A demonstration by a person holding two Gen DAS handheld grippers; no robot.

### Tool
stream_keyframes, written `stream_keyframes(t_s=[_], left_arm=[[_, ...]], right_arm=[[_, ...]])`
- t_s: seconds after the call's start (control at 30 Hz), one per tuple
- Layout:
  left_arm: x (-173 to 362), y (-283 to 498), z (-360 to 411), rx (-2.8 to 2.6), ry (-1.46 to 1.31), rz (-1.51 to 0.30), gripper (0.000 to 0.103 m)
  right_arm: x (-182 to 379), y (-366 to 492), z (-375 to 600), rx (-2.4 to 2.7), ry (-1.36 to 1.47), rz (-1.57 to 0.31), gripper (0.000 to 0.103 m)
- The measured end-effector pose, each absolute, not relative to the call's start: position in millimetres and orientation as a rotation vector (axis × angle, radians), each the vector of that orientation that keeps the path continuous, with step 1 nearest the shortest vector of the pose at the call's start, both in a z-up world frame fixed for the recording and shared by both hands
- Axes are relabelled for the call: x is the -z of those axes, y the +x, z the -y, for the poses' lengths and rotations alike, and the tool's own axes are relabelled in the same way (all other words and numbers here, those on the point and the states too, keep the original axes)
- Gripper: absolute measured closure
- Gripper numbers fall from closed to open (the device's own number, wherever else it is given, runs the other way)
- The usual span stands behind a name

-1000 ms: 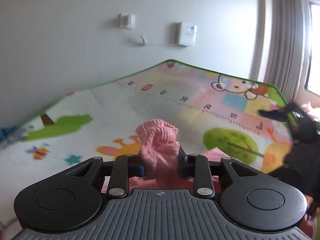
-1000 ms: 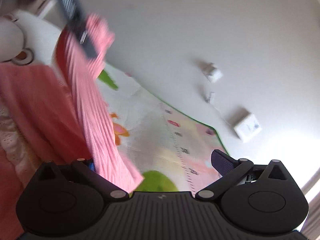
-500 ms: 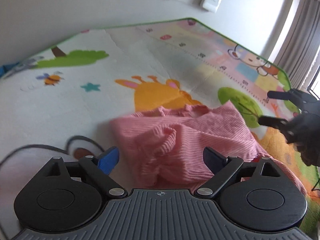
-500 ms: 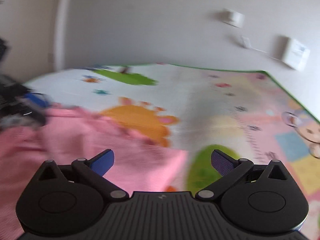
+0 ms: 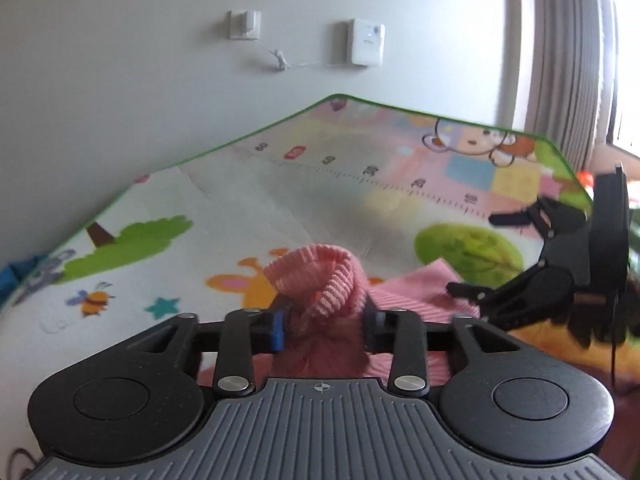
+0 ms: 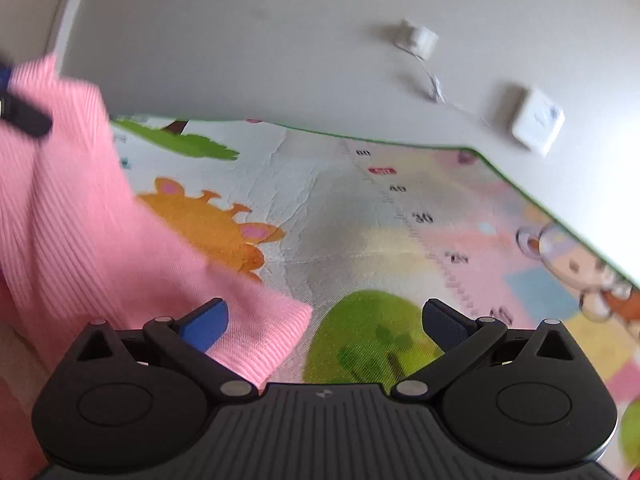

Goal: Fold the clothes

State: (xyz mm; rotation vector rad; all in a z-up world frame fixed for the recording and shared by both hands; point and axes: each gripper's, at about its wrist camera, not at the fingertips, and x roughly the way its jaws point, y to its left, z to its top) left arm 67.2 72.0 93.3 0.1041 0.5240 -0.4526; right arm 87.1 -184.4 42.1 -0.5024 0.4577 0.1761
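A pink ribbed garment (image 5: pixel 316 276) lies partly on the play mat (image 5: pixel 280 200). My left gripper (image 5: pixel 322 324) is closing on a bunched fold of it; both pads press the cloth, which rises in a loop above the fingers. In the right wrist view the garment (image 6: pixel 80 220) hangs down from the upper left, where a dark finger (image 6: pixel 24 120) of the left gripper grips it. My right gripper (image 6: pixel 324 320) stands open over the mat, the garment's lower corner lying by its left pad without being pinched. It also shows at the right of the left wrist view, right gripper (image 5: pixel 472 254), jaws apart.
The cartoon-print mat (image 6: pixel 340 220) has a green border running along a white wall. A wall switch (image 5: pixel 244 24) and a white box (image 5: pixel 368 42) with a thin cord hang on that wall. Grey curtains (image 5: pixel 568 60) stand at the far right.
Half a second ago my left gripper was open above the garment spread on the mat; now it is shut on a bunched fold. The right wrist view has rolled and moved sideways.
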Motion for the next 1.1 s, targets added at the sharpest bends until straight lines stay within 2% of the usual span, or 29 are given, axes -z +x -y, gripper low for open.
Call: stream_keyframes(t_s=[0.1,0.13,0.2,0.3,0.4,0.53,0.7,0.83,0.97,1.1], left_arm=[[-60,65,-81,0.392,0.201,-0.625,0.053],[-48,64,-85,0.370,0.232,-0.662,0.040],[-37,63,-96,0.348,0.250,-0.701,0.026],[-46,63,-116,0.312,0.224,-0.706,0.024],[-73,69,-134,0.380,0.006,-0.669,0.020],[-88,74,-123,0.642,-0.188,-0.641,0.009],[-61,96,-85,0.701,-0.179,-0.719,0.008],[-27,114,-88,0.612,-0.233,-0.837,0.009],[-43,101,-100,0.609,-0.194,-0.821,0.009],[-68,100,-137,0.533,-0.292,-0.769,0.008]], right_arm=[[-23,94,181,-0.179,-0.557,-0.495,0.000],[-17,96,181,-0.181,-0.564,-0.506,0.000],[-15,98,183,-0.185,-0.544,-0.512,0.000],[-15,105,182,-0.194,-0.537,-0.553,0.000],[-16,114,180,-0.192,-0.510,-0.606,0.000],[-27,120,184,-0.237,-0.455,-0.640,0.000],[-54,114,198,-0.236,-0.243,-0.579,0.000],[-26,133,192,-0.120,-0.367,-0.640,0.000],[-16,142,204,-0.136,-0.304,-0.680,0.000],[-45,141,234,-0.275,-0.014,-0.717,0.000]])
